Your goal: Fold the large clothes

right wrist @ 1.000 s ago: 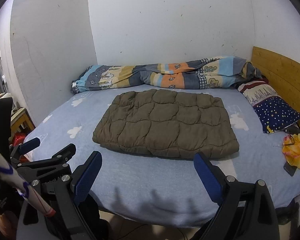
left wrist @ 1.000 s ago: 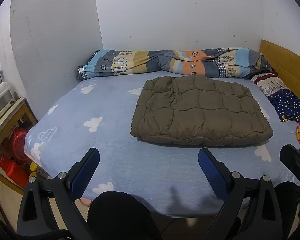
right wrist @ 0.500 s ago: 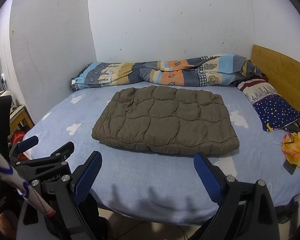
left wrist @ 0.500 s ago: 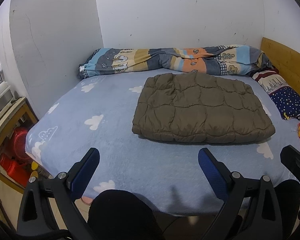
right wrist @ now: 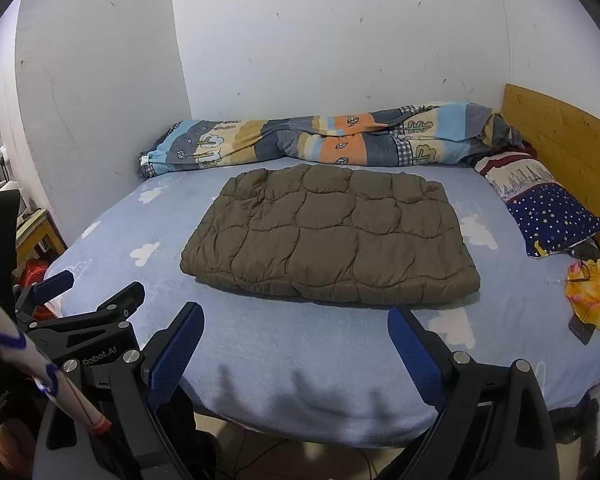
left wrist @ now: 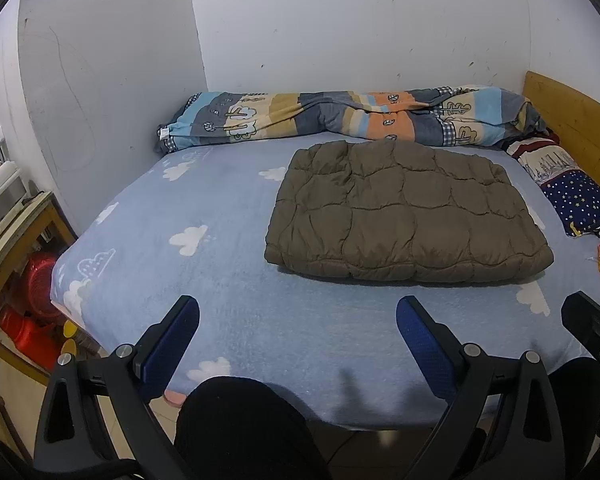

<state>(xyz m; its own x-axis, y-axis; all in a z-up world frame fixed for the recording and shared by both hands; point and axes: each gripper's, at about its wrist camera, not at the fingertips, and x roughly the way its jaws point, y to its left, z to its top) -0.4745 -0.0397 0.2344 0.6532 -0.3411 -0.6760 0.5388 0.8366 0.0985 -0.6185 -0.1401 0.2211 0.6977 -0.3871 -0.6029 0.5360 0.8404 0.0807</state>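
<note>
Spanning most of both views: bed [left wrist: 228,320] under a blue cloud-print sheet, pushed into a white corner, wooden headboard [right wrist: 560,136] at right. Along the far wall, a striped duvet [left wrist: 340,120] rolled lengthwise. Lying flat mid-bed, just short of that roll: brown quilted jacket [right wrist: 328,236], already folded to a thick rectangle, long axis running left to right across the bed, thick rounded edge turned toward the viewer. Near the headboard, a starry pillow [right wrist: 556,212]; below it, at the bed's right edge, a yellow cloth [right wrist: 596,292].

Held low at the bed's near edge, well apart from the jacket: left tongs [left wrist: 298,332] and right tongs [right wrist: 294,336], both spread wide, blue pads bare, nothing gripped. Seen from the right wrist, jacket dead ahead and centred between the pads; seen from the left wrist, jacket ahead but off to the right, its left end nearest. Right tongs therefore judged better lined up with the bundle, left tongs better placed for the left short end.

Likely turning on that long axis: any further fold taken end to end, each tongs reaching forward to a short side. Fold possibly finished already; hard to say from here.
</note>
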